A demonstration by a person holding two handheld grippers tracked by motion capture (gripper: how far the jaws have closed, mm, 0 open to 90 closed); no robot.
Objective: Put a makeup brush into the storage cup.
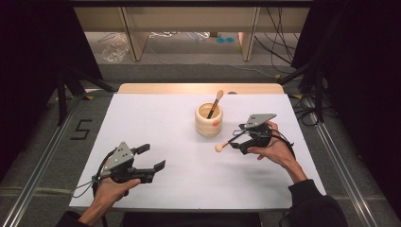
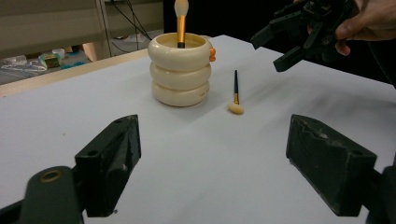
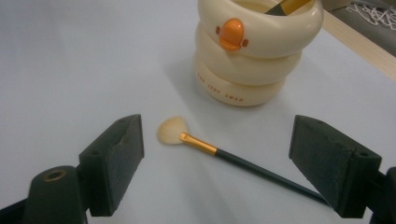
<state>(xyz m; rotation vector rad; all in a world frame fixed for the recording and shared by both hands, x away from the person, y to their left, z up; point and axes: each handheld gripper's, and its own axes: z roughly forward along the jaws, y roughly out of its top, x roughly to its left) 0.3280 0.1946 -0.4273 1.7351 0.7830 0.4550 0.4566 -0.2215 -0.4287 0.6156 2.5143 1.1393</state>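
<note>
A cream, ring-stacked holder (image 1: 208, 120) (image 2: 180, 69) (image 3: 254, 49) with an orange beak stands mid-table, and one makeup brush (image 1: 215, 103) (image 2: 180, 21) stands upright in it. A second brush (image 1: 226, 144) (image 2: 236, 94) (image 3: 219, 152), with a cream head, gold ferrule and dark handle, lies flat on the white sheet just right of the holder. My right gripper (image 1: 239, 136) (image 2: 279, 43) (image 3: 217, 163) hovers over that brush, open, its jaws either side of the handle without touching. My left gripper (image 1: 150, 157) (image 2: 212, 168) is open and empty at the front left.
A white sheet (image 1: 156, 123) covers the table, with a wooden strip (image 1: 198, 88) along the far edge. Beyond are shelving legs, cables and a plastic bag (image 1: 115, 47) on the floor. Black stands (image 1: 66, 85) flank both sides.
</note>
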